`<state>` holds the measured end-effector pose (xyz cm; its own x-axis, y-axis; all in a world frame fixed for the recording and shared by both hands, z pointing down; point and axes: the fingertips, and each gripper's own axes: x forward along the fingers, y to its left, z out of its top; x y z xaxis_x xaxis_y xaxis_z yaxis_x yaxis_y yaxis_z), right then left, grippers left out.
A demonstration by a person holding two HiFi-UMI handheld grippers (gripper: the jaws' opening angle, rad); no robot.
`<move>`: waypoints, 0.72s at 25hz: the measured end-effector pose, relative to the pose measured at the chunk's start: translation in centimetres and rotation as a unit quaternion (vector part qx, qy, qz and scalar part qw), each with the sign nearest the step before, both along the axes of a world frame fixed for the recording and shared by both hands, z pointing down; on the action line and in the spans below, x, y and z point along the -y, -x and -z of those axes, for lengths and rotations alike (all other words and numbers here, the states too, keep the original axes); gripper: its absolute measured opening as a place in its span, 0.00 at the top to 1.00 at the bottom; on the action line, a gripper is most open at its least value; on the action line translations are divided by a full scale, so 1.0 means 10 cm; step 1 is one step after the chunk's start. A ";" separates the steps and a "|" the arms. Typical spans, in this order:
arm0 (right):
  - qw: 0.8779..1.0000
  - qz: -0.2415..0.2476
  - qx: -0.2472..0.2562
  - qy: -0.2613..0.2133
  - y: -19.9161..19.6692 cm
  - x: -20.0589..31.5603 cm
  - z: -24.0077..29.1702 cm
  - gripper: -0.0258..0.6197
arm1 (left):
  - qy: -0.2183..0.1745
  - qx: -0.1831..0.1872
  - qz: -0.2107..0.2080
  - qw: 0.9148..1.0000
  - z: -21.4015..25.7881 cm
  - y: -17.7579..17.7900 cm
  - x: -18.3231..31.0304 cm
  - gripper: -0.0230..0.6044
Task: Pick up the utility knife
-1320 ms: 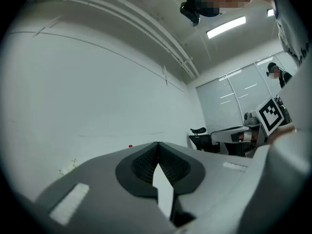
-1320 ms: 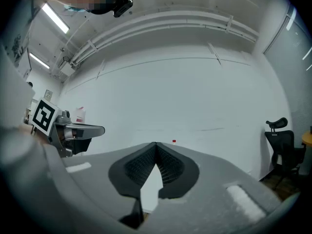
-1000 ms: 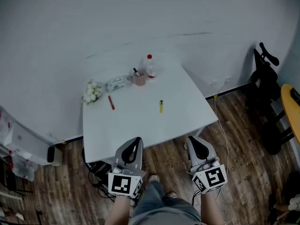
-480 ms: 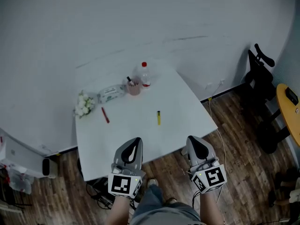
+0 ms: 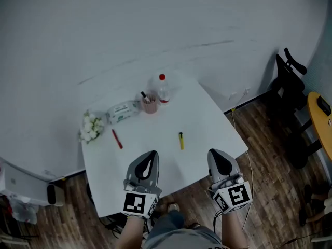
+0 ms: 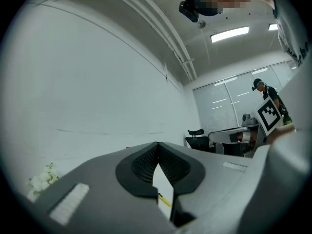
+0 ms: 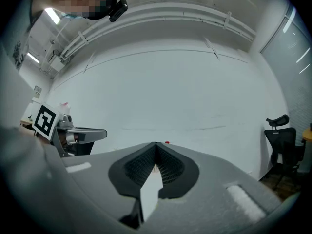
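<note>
The utility knife, small and yellow, lies on the white table near its middle. It lies ahead of both grippers, between their lines. My left gripper reaches just over the table's near edge and is shut on nothing. My right gripper hangs beside it at the same edge, also shut and empty. In the left gripper view the jaws meet at their tips and a sliver of the yellow knife shows below them. The right gripper view shows its jaws closed, facing the wall.
At the table's far side stand a red-capped bottle, a pink cup, a pack of wipes and white flowers. A red pen lies left of the knife. A black chair and a yellow table stand at the right.
The table has come nearer in the head view. Both grippers, side by side, have gone from over the wooden floor to the table's near edge. Their jaws have stayed shut.
</note>
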<state>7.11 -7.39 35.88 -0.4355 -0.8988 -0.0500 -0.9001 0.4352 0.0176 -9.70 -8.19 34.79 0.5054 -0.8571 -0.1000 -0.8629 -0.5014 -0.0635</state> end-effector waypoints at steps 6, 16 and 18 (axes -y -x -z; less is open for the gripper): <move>1.000 -0.013 0.001 0.005 0.10 0.28 -0.06 0.96 | 0.007 0.003 -0.016 1.000 -0.06 0.08 0.32 0.93; 0.999 -0.043 0.000 0.021 0.05 0.43 -0.19 0.96 | 0.055 0.009 -0.056 0.997 -0.35 -0.07 0.68 0.93; 0.998 -0.048 0.000 0.028 0.02 0.44 -0.23 0.96 | 0.071 0.014 -0.062 0.995 -0.48 -0.13 0.75 0.93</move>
